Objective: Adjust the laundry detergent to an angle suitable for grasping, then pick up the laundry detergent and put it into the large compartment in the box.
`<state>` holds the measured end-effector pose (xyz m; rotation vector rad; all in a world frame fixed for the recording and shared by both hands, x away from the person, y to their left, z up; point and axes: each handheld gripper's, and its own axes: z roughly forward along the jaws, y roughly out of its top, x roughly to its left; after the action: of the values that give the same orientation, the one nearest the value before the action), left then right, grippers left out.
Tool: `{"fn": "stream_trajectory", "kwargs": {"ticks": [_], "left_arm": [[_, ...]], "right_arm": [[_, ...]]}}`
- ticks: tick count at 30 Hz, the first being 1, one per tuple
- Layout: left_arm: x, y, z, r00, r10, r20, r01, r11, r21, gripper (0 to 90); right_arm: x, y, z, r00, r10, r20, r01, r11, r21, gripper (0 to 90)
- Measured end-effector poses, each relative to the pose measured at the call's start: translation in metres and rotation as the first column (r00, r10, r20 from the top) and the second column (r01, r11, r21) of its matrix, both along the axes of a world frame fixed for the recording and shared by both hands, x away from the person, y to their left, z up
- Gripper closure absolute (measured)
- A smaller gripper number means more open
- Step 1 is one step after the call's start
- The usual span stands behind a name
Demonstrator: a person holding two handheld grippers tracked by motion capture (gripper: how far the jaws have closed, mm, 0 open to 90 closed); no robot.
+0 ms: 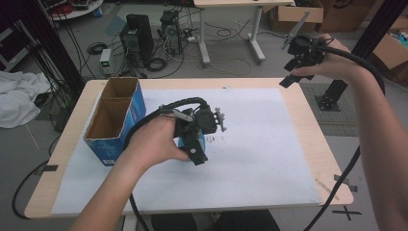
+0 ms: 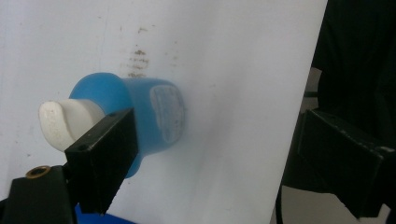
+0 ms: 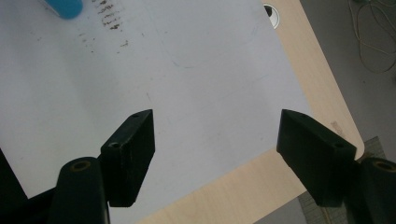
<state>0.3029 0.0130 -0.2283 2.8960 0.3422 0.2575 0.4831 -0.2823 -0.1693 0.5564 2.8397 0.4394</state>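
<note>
At nine o'clock on the table (image 1: 308,144) stood the open blue box (image 1: 115,120), cardboard-brown inside, on the white sheet (image 1: 260,159). Just right of it the left gripper (image 1: 199,144) hung with jaws wide over the blue bottle (image 2: 149,116), white cap (image 2: 60,123) beside one jaw, the bottle ungripped. Smudges marked the sheet nearby. At two o'clock the right gripper (image 1: 296,65) was raised off the table's far corner, jaws wide and empty; cables and computer towers (image 1: 137,36) cluttered the floor beyond

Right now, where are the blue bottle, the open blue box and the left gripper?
blue bottle (image 2: 154,116), left gripper view, on its blue body beside the label.
open blue box (image 1: 137,103), high view, on its blue side wall.
left gripper (image 2: 212,154), left gripper view, midway between its jaws.
</note>
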Motion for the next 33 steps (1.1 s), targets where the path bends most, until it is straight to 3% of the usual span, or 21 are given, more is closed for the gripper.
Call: {"fn": "stream_trajectory", "kwargs": {"ticks": [7, 19, 33], "left_arm": [[-0.002, 0.001, 0.000, 0.9999, 0.010, -0.002, -0.010, 0.9999, -0.005, 12.9], [-0.004, 0.004, 0.015, 0.9997, 0.024, -0.003, -0.025, 0.9997, -0.006, 12.8], [0.015, 0.008, 0.023, 0.9975, 0.070, 0.007, -0.070, 0.9976, -0.002, 12.5]], "right_arm": [[-0.003, 0.000, -0.001, 1.0000, -0.003, -0.004, 0.003, 1.0000, -0.004, 28.0], [-0.004, 0.002, 0.002, 0.9999, 0.014, 0.000, -0.014, 0.9998, 0.010, 28.0], [-0.004, -0.001, 0.001, 0.9998, 0.018, 0.002, -0.018, 0.9998, 0.013, 27.7]]}}
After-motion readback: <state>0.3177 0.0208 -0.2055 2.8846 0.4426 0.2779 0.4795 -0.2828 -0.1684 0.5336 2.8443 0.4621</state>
